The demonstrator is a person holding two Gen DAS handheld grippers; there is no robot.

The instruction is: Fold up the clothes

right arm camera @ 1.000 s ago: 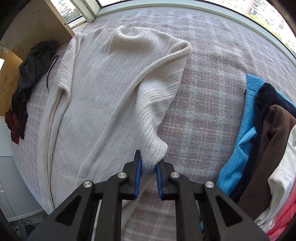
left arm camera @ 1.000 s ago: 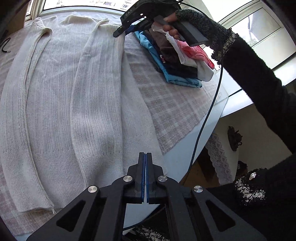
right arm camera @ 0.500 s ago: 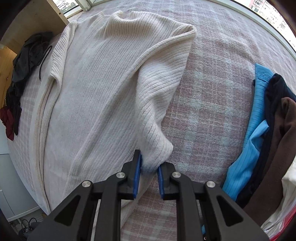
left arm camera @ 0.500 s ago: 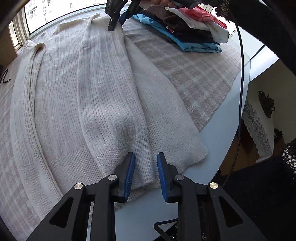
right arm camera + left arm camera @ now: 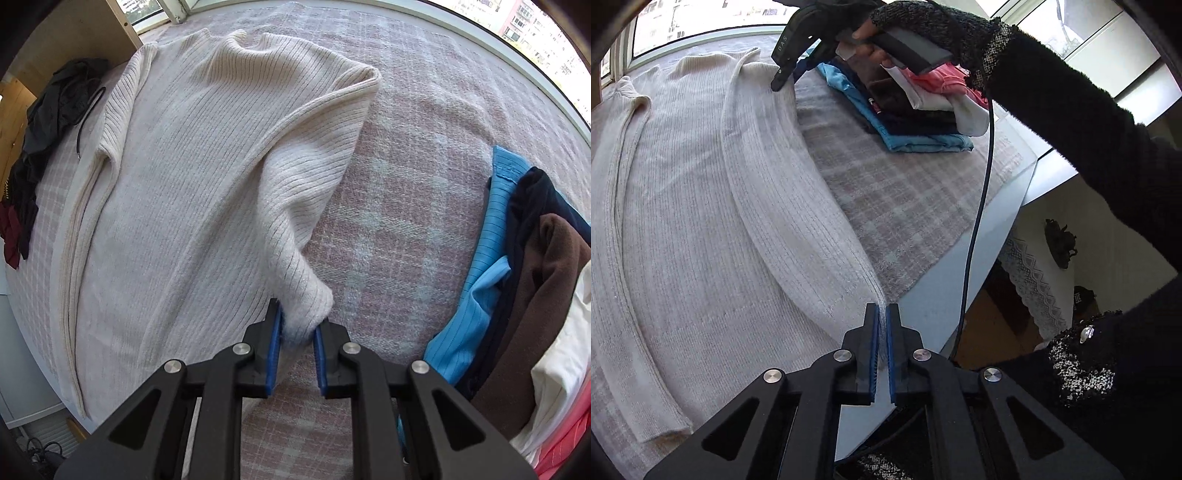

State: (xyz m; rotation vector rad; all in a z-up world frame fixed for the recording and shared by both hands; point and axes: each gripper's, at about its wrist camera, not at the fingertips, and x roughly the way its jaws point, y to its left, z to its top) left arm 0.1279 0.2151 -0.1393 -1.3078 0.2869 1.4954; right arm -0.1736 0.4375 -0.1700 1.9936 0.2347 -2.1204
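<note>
A cream ribbed sweater [image 5: 192, 192] lies flat on the checked cloth [image 5: 406, 184] covering the table, between a dark heap of clothes [image 5: 44, 122] at its left and a folded stack [image 5: 524, 280] at its right. The left gripper [image 5: 882, 332] has its jaws nearly closed on the sweater's bottom corner at the table edge. The right gripper [image 5: 297, 343] pinches a soft bunch of knit near the sleeve, jaws narrow around it. The knit looks light, limp and stretchy; it will likely sag between the holds, so hem and shoulder edges seem the better places to grip. The right gripper's body [image 5: 798, 37] bears "DAS", the only readable lettering.
</note>
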